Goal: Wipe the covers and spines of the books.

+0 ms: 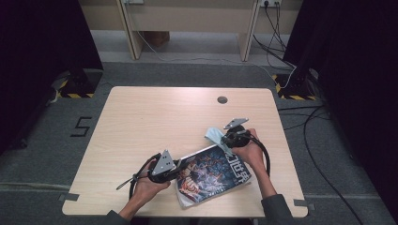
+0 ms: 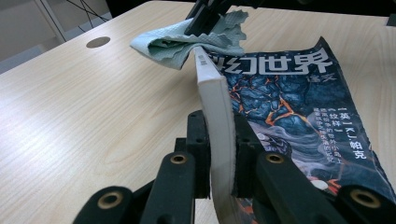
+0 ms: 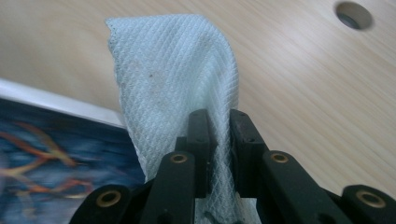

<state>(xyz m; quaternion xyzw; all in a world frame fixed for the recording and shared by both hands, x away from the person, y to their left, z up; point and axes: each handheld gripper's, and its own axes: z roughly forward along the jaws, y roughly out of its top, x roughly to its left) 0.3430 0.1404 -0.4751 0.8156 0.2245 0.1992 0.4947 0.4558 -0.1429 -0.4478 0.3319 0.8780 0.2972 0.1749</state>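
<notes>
A paperback book [image 1: 213, 174] with a dark blue illustrated cover lies near the front edge of the table, its spine side lifted. My left gripper [image 1: 176, 167] is shut on that spine edge; in the left gripper view the white page block [image 2: 215, 116] stands pinched between the jaws [image 2: 220, 154]. My right gripper [image 1: 227, 139] is shut on a pale blue-green cloth [image 1: 215, 137] at the book's far corner. In the right gripper view the quilted cloth [image 3: 173, 74] rises from between the pads [image 3: 219, 154], draped over the book's edge [image 3: 56, 100].
The light wooden table [image 1: 155, 117] has a round cable hole [image 1: 222, 100] near its far edge. Cables trail over the grey floor at the right [image 1: 324, 140], and dark curtains stand at both sides.
</notes>
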